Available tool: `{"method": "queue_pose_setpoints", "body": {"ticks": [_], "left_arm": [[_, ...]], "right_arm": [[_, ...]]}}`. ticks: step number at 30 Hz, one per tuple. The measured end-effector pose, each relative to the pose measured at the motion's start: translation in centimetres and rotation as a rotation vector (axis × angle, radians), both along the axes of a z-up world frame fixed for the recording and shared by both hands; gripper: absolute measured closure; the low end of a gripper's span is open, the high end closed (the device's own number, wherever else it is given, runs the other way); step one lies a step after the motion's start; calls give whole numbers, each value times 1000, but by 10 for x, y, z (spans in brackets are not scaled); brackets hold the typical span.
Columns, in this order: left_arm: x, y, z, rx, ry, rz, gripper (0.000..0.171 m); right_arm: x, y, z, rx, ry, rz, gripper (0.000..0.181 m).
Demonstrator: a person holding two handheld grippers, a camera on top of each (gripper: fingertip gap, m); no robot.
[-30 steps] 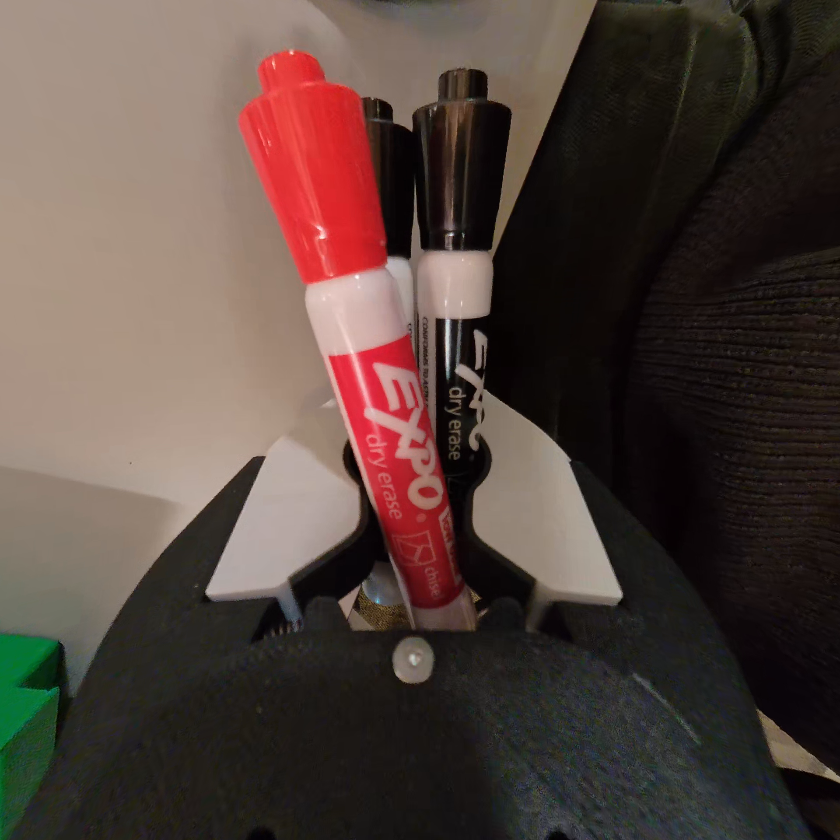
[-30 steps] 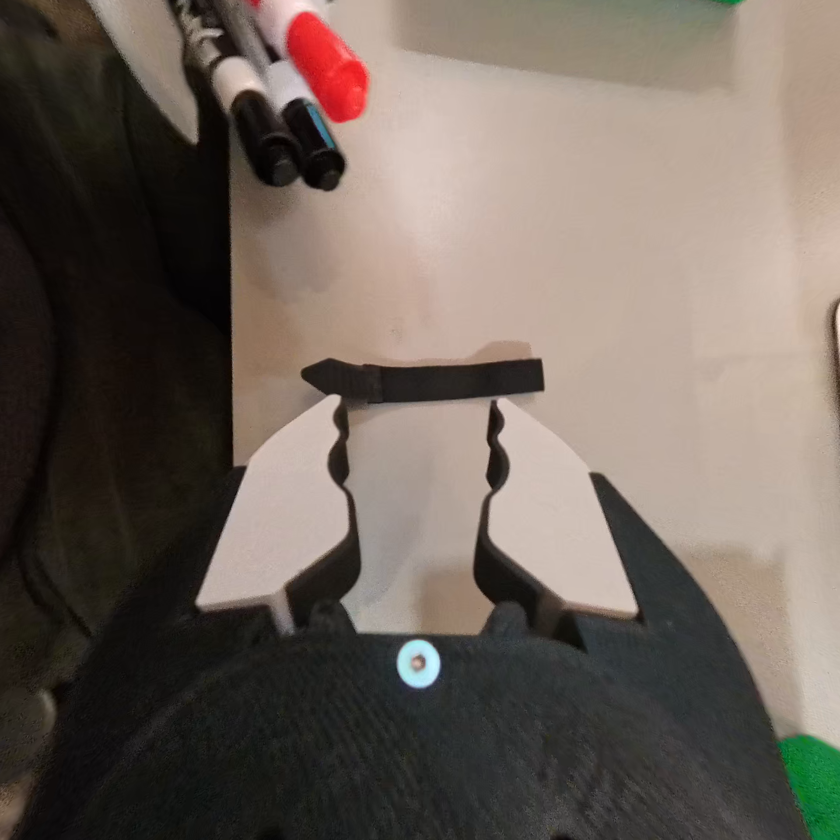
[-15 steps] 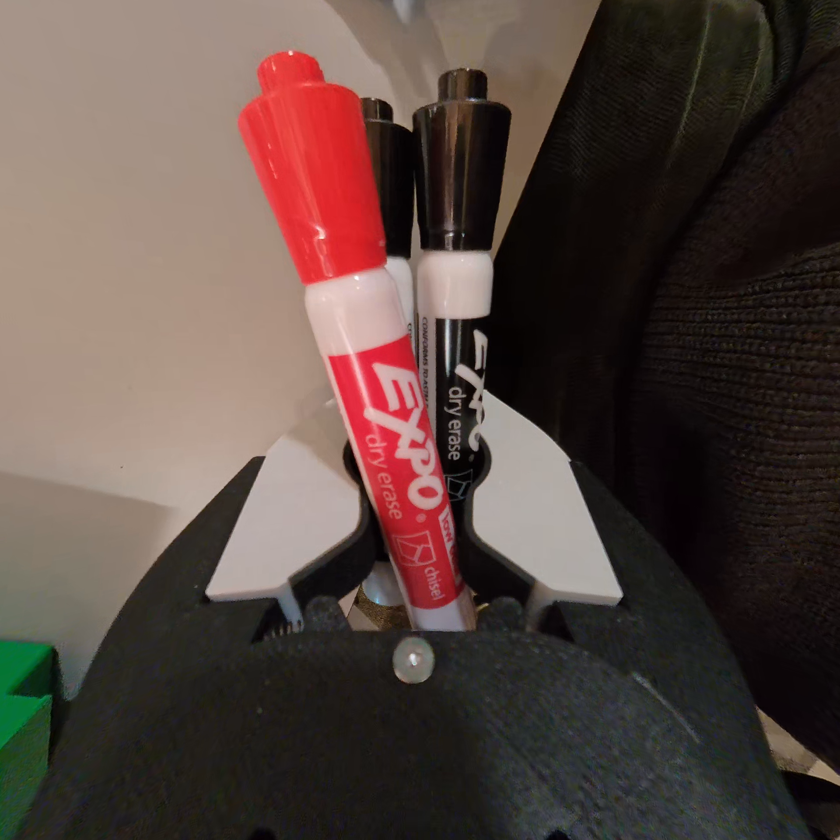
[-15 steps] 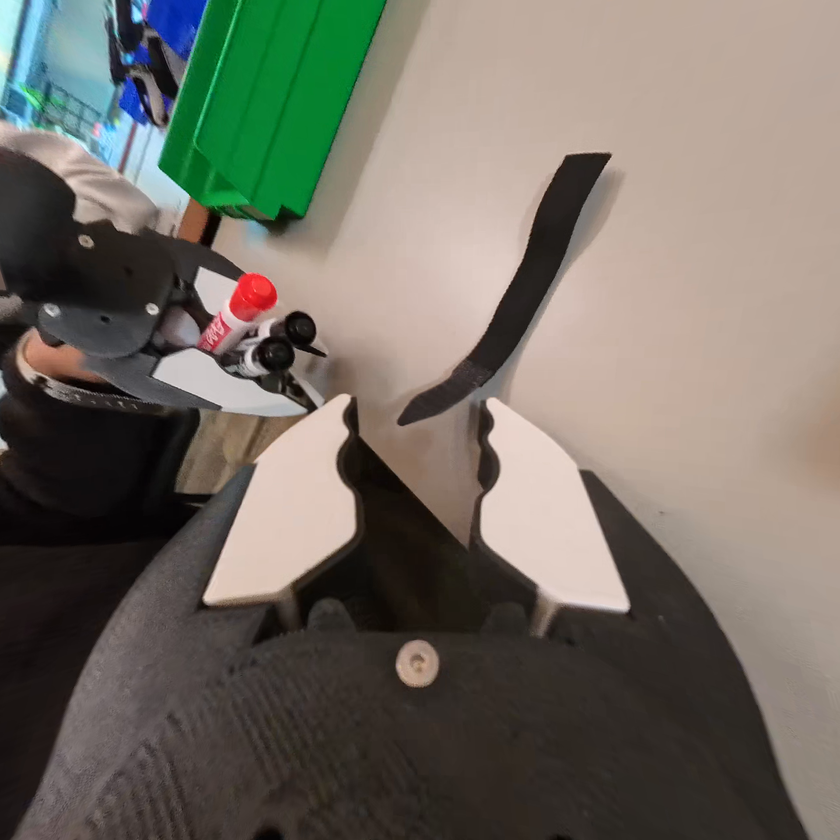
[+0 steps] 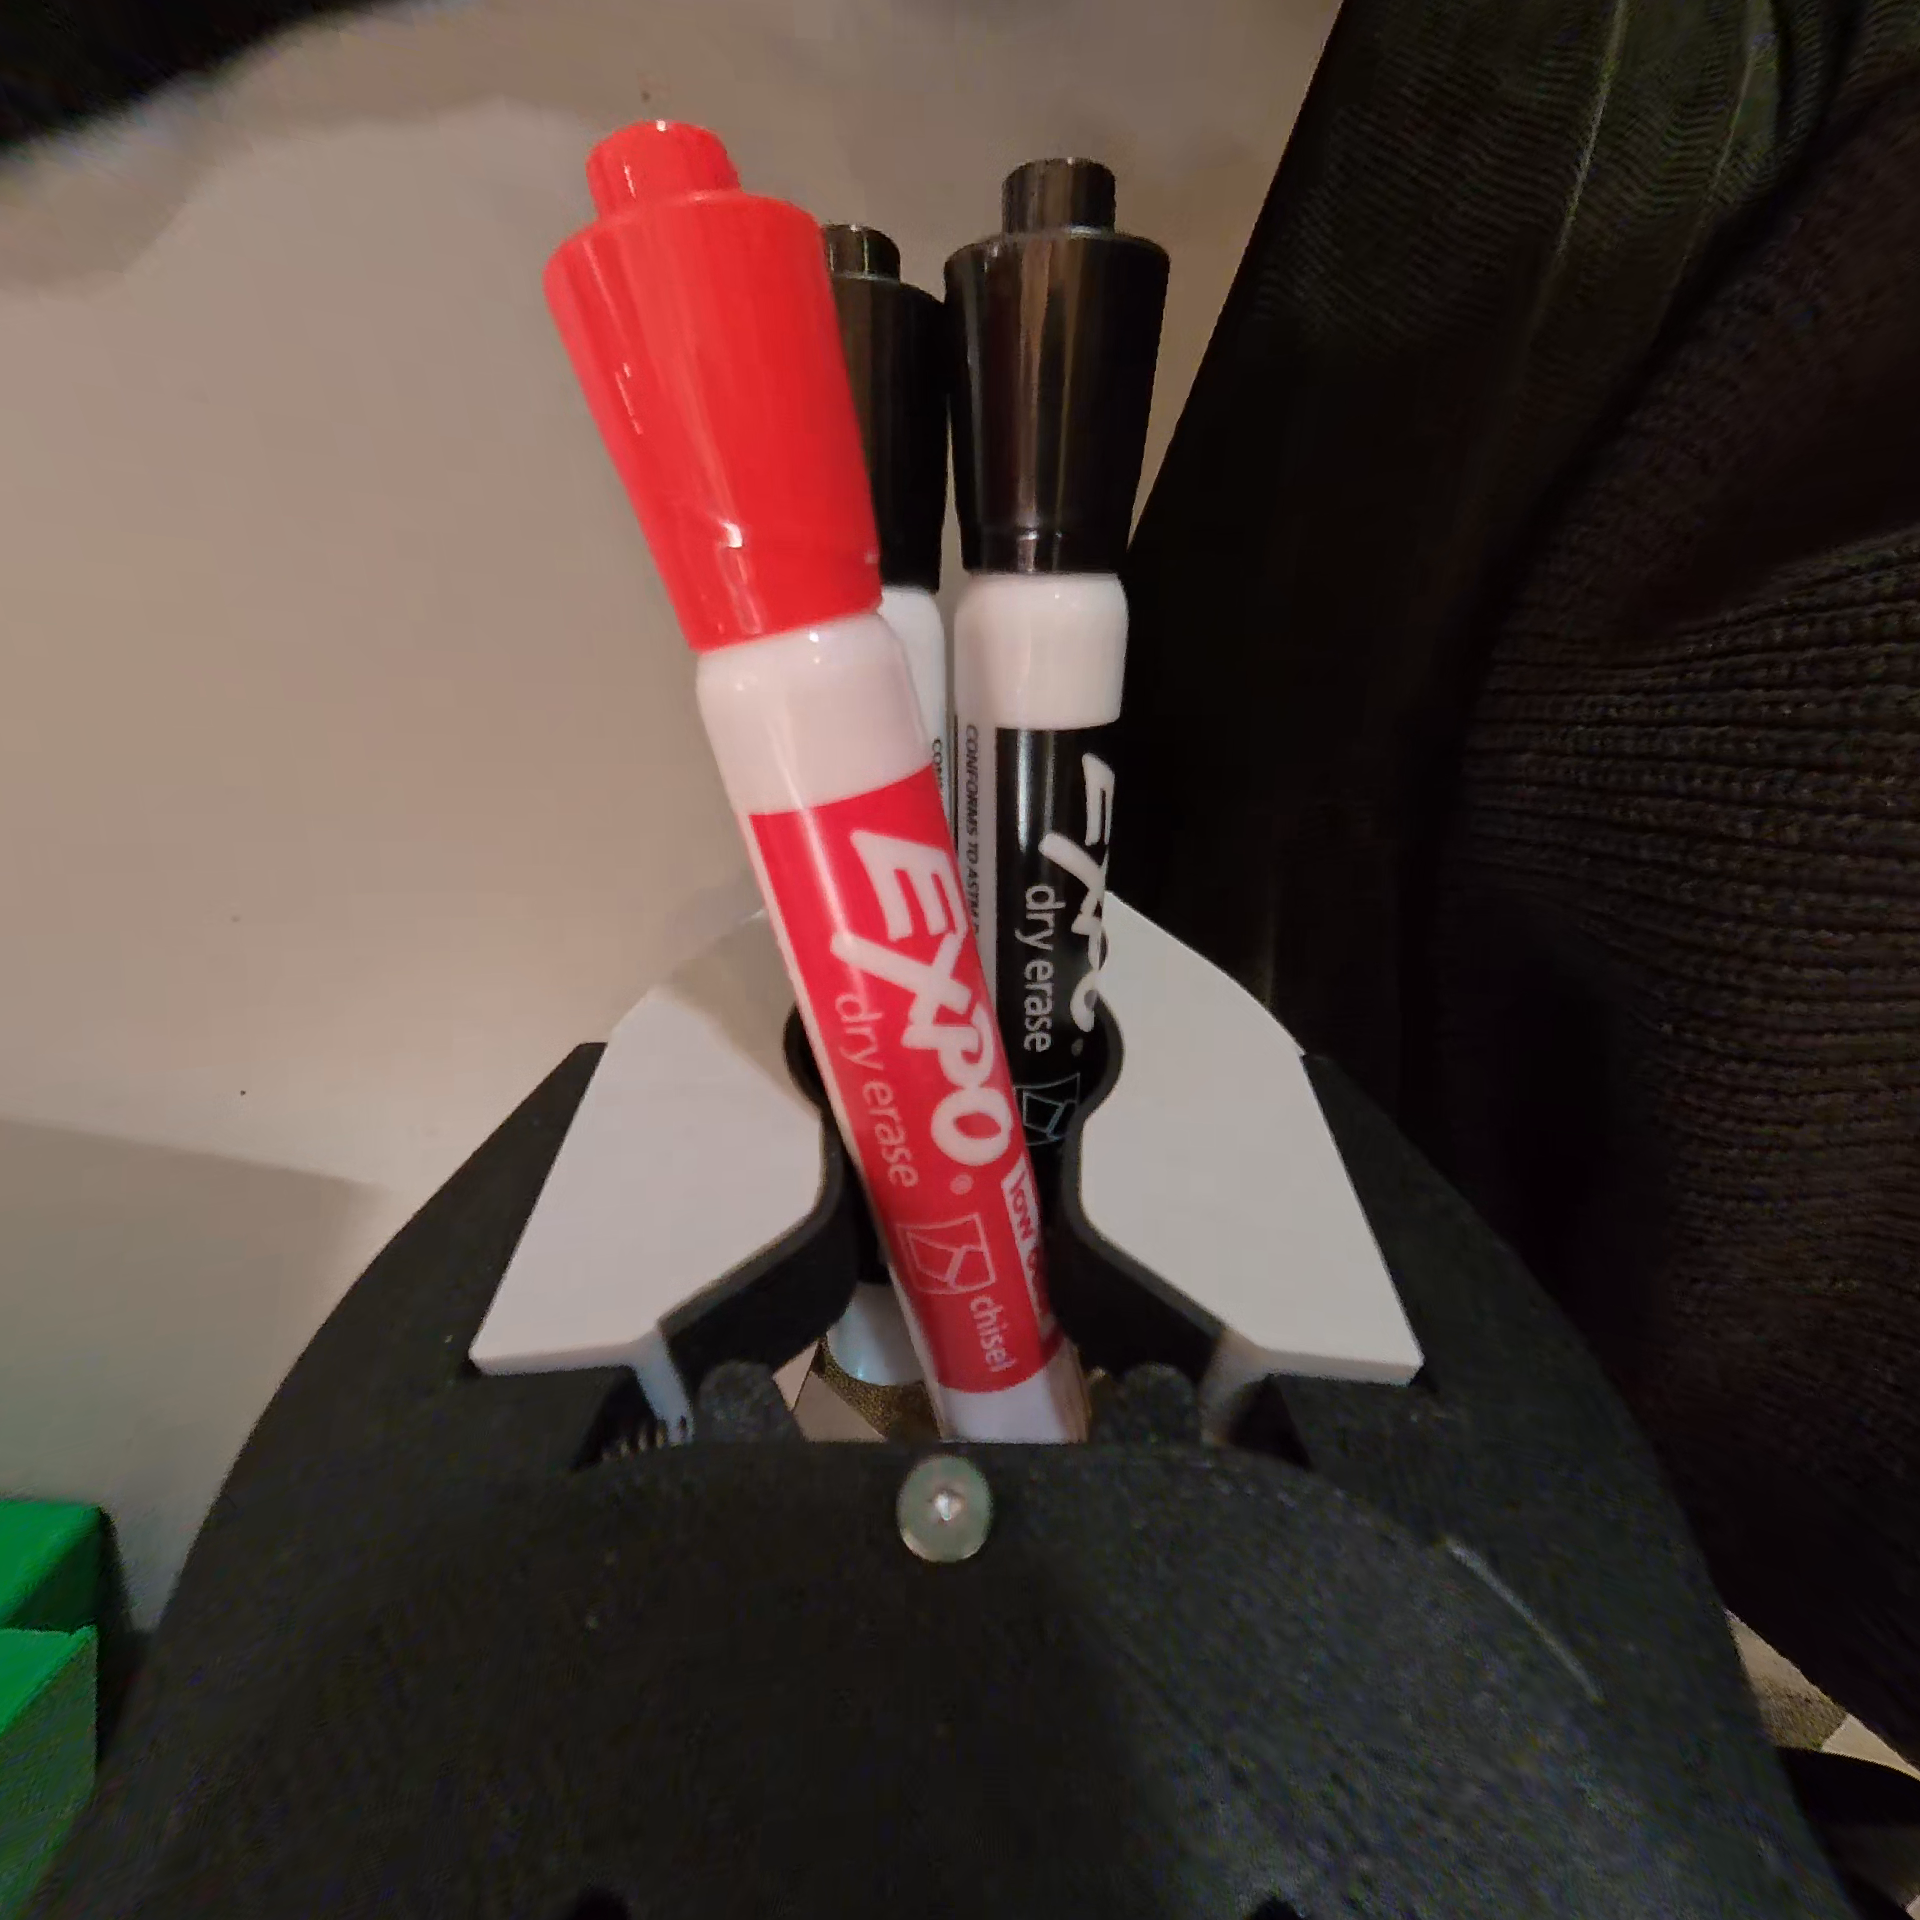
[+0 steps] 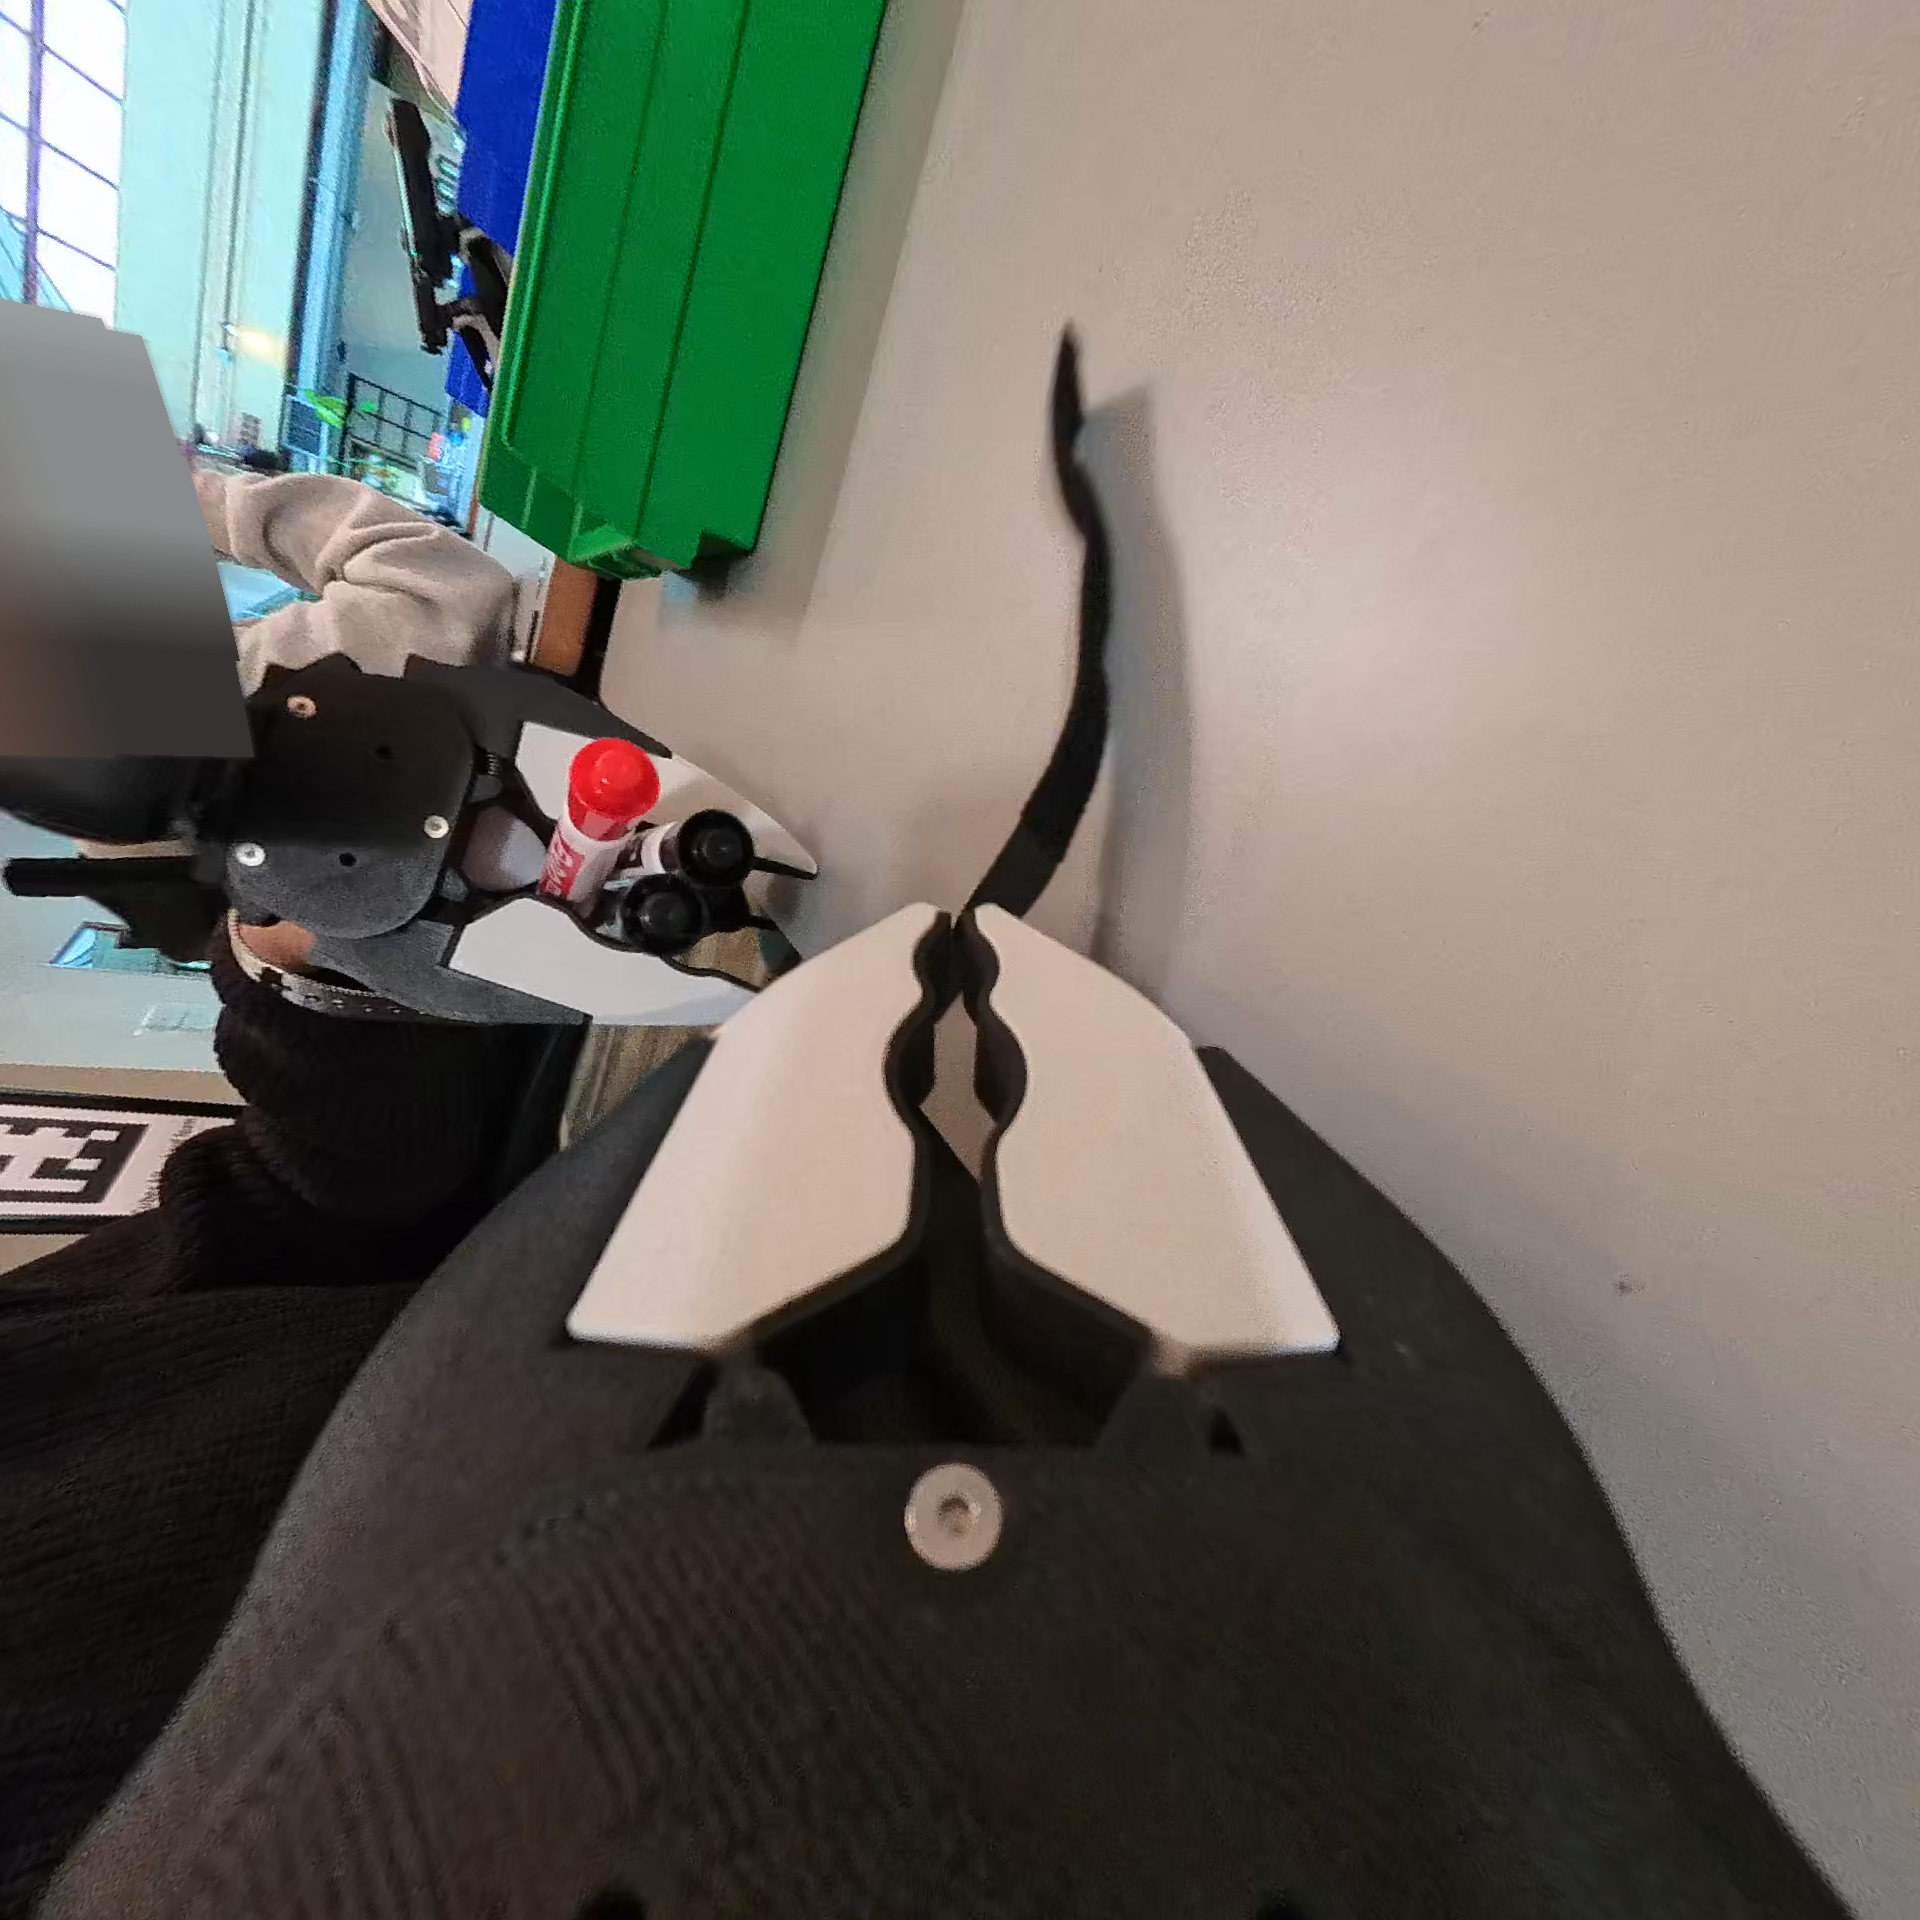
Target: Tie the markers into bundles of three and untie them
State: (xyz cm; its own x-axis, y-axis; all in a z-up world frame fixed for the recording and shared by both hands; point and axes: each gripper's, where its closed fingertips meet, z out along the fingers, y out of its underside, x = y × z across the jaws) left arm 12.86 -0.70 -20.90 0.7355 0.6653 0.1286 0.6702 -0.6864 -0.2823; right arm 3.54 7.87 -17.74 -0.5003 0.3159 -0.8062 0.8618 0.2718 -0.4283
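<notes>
At the left of the right wrist view, the left gripper (image 6: 634, 894) is seen with its jaws closed round a bundle of three markers, the red marker (image 5: 821, 748) and two black markers (image 5: 1039, 582) standing out at centre frame in its own view; at the right, the right gripper (image 6: 954, 920) is shown with jaws pinched almost together on the lower end of a black strap (image 6: 1081, 665), which rises to the upper centre over the pale surface (image 6: 1507, 623); a green bin (image 6: 665, 270) is seen at upper left.
</notes>
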Motion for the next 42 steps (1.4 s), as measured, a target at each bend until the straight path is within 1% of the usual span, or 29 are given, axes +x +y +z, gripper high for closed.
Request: {"method": "queue_pose_setpoints", "body": {"ticks": [1, 3, 5, 9, 12, 14, 16, 19, 22, 25, 26, 28, 30, 31, 32, 33, 34, 35, 38, 40, 42], "left_arm": [[0, 0, 0, -2, 0, 0, 128], [0, 0, 0, -2, 0, 1, 128], [0, -1, 0, -3, 0, 2, 129], [0, -1, 0, -1, 0, 3, 128], [0, -2, 0, -1, -1, 4, 128], [0, -2, 0, -1, -1, 4, 128], [0, -2, 0, -2, -1, 4, 128], [0, -2, 0, -3, -2, 6, 128], [0, -1, 0, -4, -2, 7, 128], [1, -2, 0, -5, -3, 6, 128], [1, -2, 0, -6, -3, 6, 128], [1, -2, 0, -6, -3, 5, 128], [2, -2, 0, -6, -4, 3, 128], [1, -2, 0, -6, -4, 3, 128], [2, -1, 0, -5, -5, 2, 129], [2, -1, 0, -4, -5, 1, 129], [2, -1, 0, -2, -6, -1, 129], [2, 0, 0, 2, -8, -3, 129], [2, 1, 0, 4, -12, -3, 129], [1, 2, 0, 5, -12, -1, 129], [1, 2, 0, 4, -16, 1, 129]], "right_arm": [[-1, 0, 1, -7, 2, 0, 179], [-4, 2, 1, 6, 37, 5, 180], [-10, 6, 3, 51, 135, 13, 181], [-35, 23, 15, 192, 421, -3, 181], [-57, 46, 23, 337, 636, -57, 181], [-64, 60, 23, 436, 740, -73, 181], [-57, 65, 17, 483, 769, -54, 181], [-34, 59, 5, 491, 748, 9, 179], [-15, 48, 0, 484, 741, 82, 163], [4, 37, 2, 409, 681, 151, 152], [4, 37, 2, 410, 674, 154, 149], [-8, 43, 6, 424, 709, 115, 148], [-22, 49, 17, 383, 760, 93, 147], [-27, 50, 23, 345, 800, 116, 145], [-29, 52, 28, 306, 857, 172, 145], [-29, 56, 29, 278, 920, 258, 143], [-29, 60, 25, 268, 976, 359, 136], [-30, 66, 19, 290, 1019, 456, 131], [-45, 74, -3, 440, 1104, 734, 115], [-53, 65, -10, 471, 1146, 877, 106], [-60, 51, -14, 468, 1171, 1002, 102]]}}
